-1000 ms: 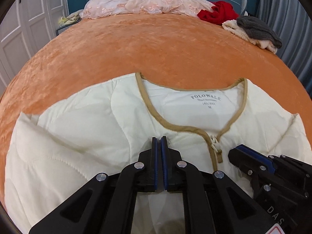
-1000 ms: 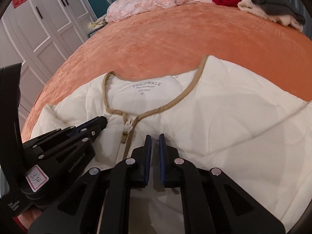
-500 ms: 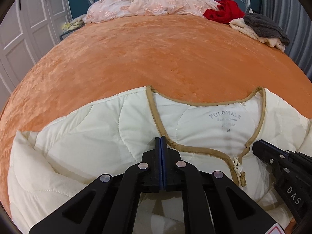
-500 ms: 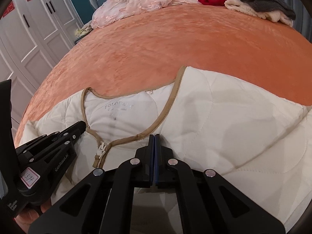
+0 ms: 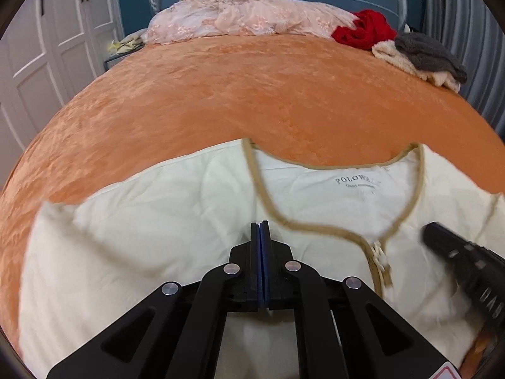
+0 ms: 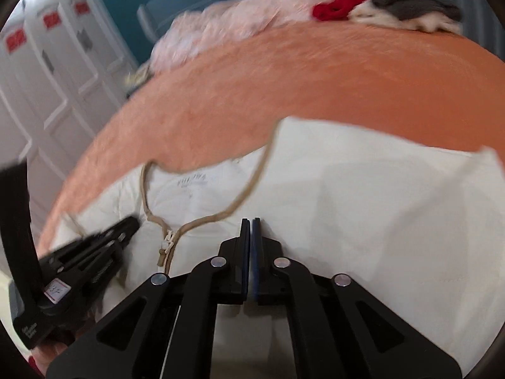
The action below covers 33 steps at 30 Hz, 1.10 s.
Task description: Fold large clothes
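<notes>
A cream quilted jacket (image 5: 151,221) with tan collar trim and a zipper lies front-up on the orange bedspread (image 5: 252,94); it also shows in the right wrist view (image 6: 363,195). My left gripper (image 5: 260,225) is shut over the jacket's left chest; whether it pinches fabric is hidden. My right gripper (image 6: 251,224) is shut over the right chest, also with its grip hidden. Each gripper shows in the other's view: the right one at the right edge (image 5: 457,268), the left one at lower left (image 6: 94,252).
A pink lace garment (image 5: 246,12), a red garment (image 5: 363,31) and a grey and cream pile (image 5: 423,57) lie at the bed's far end by a blue headboard. White wardrobe doors (image 5: 47,63) stand left. Grey curtains (image 5: 467,31) hang right.
Both grippers went from slightly open to shut. Both then moved back toward the near edge, and the jacket's collar shifted with them. The right wrist view is now motion-blurred.
</notes>
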### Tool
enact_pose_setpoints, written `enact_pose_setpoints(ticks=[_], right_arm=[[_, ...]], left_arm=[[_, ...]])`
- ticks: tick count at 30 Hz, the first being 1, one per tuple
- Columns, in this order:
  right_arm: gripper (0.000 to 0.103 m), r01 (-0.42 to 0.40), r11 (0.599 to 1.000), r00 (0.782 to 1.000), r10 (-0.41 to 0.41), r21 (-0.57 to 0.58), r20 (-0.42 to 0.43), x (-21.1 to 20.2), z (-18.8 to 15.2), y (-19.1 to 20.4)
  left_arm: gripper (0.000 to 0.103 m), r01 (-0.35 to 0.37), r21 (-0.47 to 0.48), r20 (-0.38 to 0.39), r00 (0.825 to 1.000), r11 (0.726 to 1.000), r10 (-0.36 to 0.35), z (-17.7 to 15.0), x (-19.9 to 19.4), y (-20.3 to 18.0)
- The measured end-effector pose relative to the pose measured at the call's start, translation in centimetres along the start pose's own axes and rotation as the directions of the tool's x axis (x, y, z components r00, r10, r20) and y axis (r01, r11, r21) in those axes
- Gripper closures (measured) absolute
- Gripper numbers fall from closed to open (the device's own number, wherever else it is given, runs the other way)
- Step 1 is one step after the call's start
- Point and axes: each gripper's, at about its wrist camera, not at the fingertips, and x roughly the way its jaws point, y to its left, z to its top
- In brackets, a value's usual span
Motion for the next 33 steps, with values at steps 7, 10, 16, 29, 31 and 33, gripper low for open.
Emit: enact_pose_setpoints(ticks=[7, 10, 16, 29, 31, 33], right_arm=[[0.101, 0.139, 0.985, 0.988, -0.145, -0.103, -0.056, -5.6, -2.5, -2.1], [0.083, 0.19, 0.975, 0.98, -0.196, -0.114, -0.041, -10.0, -4.3, -3.4], [0.046, 0.202, 0.978, 0.978, -0.205, -0.06, -0.049, -22.1, -11.5, -8.5], [0.033, 0.039, 0.916, 0.987, 0.027, 0.399, -0.158, -33.7, -26.5, -17.5], [0.033, -0.008, 0.905, 0.988, 0.074, 0.425, -0.139, -33.4, -26.5, -17.1], [0.037, -0.033, 0.9, 0.985, 0.104, 0.434, -0.14, -32.8, -26.4, -16.5]], left_arm=[[0.095, -0.018, -0.01, 0.006, 1.0, 1.0, 0.018, -3.8, -6.6, 3.7], [0.085, -0.028, -0.027, -0.027, 0.999, 0.999, 0.027, -6.6, -9.4, 5.9], [0.035, -0.003, -0.159, -0.025, 1.0, 0.987, -0.001, -13.7, -19.0, 12.1], [0.035, 0.122, -0.486, -0.195, 0.95, 0.865, -0.244, -28.7, -26.6, 18.2], [0.035, 0.143, -0.501, -0.173, 0.95, 0.854, -0.26, -28.7, -26.7, 17.2], [0.035, 0.138, -0.501, -0.169, 0.953, 0.855, -0.252, -28.4, -26.5, 16.4]])
